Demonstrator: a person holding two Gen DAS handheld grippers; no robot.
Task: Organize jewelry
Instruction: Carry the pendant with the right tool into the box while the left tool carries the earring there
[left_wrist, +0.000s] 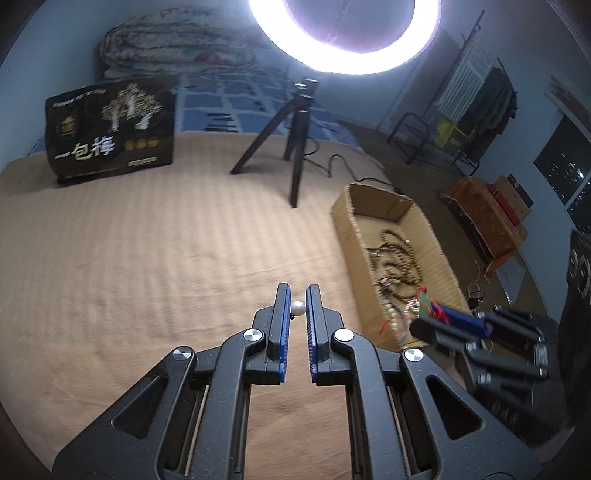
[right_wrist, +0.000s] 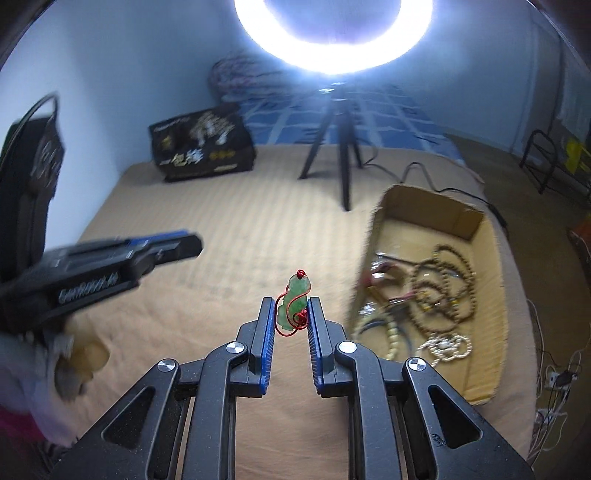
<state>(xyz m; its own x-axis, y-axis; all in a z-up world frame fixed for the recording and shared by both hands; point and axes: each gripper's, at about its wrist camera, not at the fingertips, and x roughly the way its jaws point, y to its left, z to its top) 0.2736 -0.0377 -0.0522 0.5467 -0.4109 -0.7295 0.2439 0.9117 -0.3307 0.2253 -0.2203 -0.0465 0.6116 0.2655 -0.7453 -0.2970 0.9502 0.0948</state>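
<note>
A small white pearl piece (left_wrist: 298, 308) is pinched between the blue pads of my left gripper (left_wrist: 298, 292), which is shut on it above the tan bedspread (left_wrist: 147, 258). My right gripper (right_wrist: 291, 303) is shut on a green jade pendant (right_wrist: 295, 297) wound with red cord. To the right lies an open cardboard box (right_wrist: 373, 251) holding brown bead strands (right_wrist: 443, 284) and other tangled jewelry. In the left wrist view the right gripper (left_wrist: 432, 319) hovers blurred over the box's near end (left_wrist: 343, 221). In the right wrist view the left gripper (right_wrist: 184, 240) is seen blurred at left.
A black tripod (left_wrist: 295, 147) with a bright ring light (left_wrist: 343, 55) stands behind the box, its cable trailing right. A black printed bag (left_wrist: 110, 133) stands at the back left, with a folded quilt (left_wrist: 173, 40) behind it. The bed edge drops off right of the box.
</note>
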